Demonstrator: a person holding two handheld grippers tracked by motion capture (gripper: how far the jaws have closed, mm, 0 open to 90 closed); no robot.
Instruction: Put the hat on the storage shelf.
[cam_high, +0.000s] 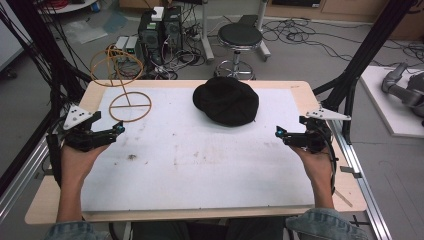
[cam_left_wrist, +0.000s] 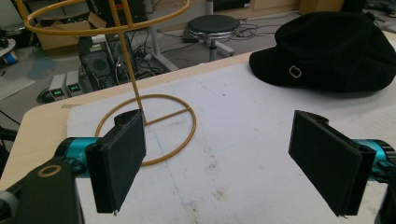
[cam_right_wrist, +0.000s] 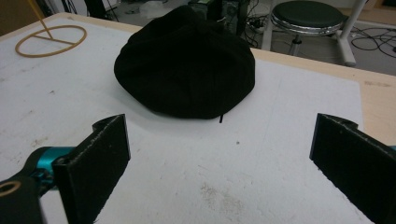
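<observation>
A black cap (cam_high: 226, 100) lies on the white mat (cam_high: 200, 165) at the back, right of centre; the same cap (cam_left_wrist: 327, 49) carries a small metal emblem. A yellow wire hat stand (cam_high: 129, 105) rises at the back left, its base ring (cam_left_wrist: 154, 130) flat on the mat. My left gripper (cam_high: 119, 128) hovers at the mat's left edge, open and empty, with the stand just beyond its jaws. My right gripper (cam_high: 279, 132) hangs at the right edge, open and empty. Ahead of its jaws lies the cap (cam_right_wrist: 187, 63), a hand's length away.
The mat covers a wooden table (cam_high: 300, 87). Behind the table stand a round stool (cam_high: 240, 37), computer boxes (cam_high: 160, 30) and tangled cables on the floor. Black frame posts (cam_high: 365, 55) rise at both sides.
</observation>
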